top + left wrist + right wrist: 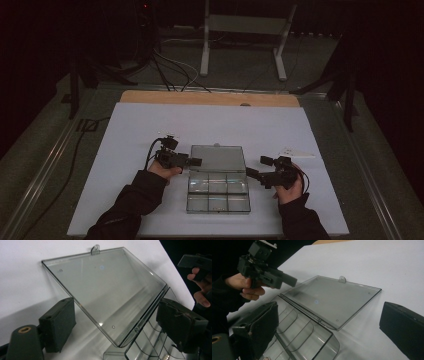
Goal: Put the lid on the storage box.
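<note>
We are reading no text, label, brand, number or sign anywhere on the things in these views.

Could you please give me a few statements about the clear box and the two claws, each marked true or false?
1. The box lies open, its lid flat on the table. True.
2. The left claw is clamped on the lid. False: its pads stand apart from the lid's edge.
3. The box has six compartments. True.
4. The right claw holds a screwdriver. False: it is open with nothing in it.
</note>
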